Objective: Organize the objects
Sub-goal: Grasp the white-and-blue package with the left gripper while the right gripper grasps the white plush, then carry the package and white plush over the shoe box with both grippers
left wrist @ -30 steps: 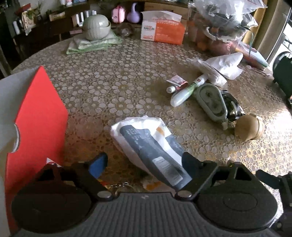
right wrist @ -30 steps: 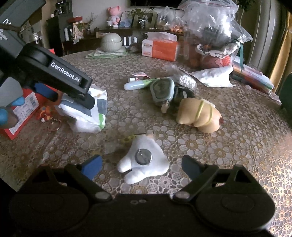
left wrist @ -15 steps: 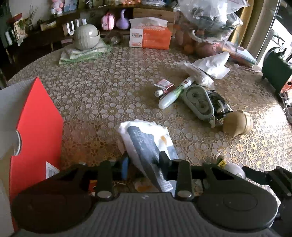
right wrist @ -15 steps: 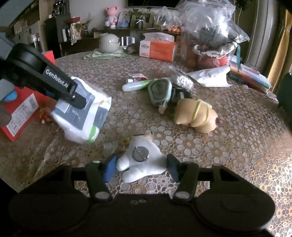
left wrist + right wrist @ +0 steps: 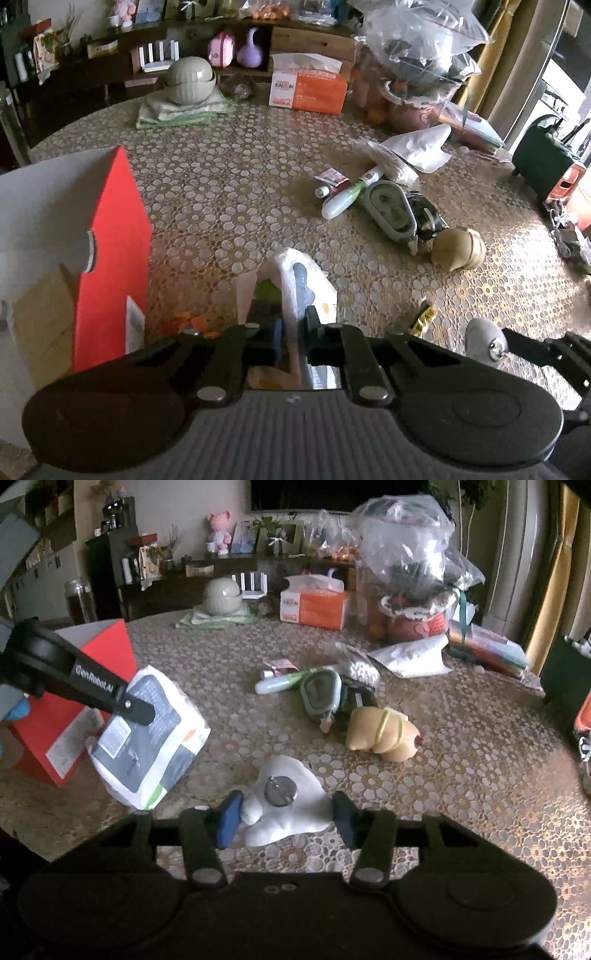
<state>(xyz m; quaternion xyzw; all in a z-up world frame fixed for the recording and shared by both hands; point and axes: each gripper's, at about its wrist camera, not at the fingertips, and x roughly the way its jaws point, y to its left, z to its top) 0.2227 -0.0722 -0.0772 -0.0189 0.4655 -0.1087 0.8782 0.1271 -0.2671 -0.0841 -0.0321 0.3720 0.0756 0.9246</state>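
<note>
My left gripper (image 5: 293,332) is shut on a white and grey soft packet (image 5: 303,284) and holds it tilted above the table; the right wrist view shows that packet (image 5: 147,738) pinched at its top corner by a left finger (image 5: 125,701). My right gripper (image 5: 286,818) is closing on a white soft toy with a metal disc (image 5: 306,812), both pads touching its sides. In the left wrist view the toy (image 5: 484,343) hangs at the lower right. An open red box (image 5: 110,240) stands just left of the packet.
On the patterned table (image 5: 221,177) lie a green-white tube (image 5: 343,199), a grey-green teardrop case (image 5: 391,214) and a tan bundle (image 5: 458,247). An orange tissue box (image 5: 310,88), stacked bowls (image 5: 188,81) and clear bags (image 5: 417,55) crowd the far edge. Small orange bits (image 5: 192,321) lie by the box.
Both grippers closed from wide open: the left on the packet, the right on the white toy. Both have risen, and the packet is lifted off the table.
</note>
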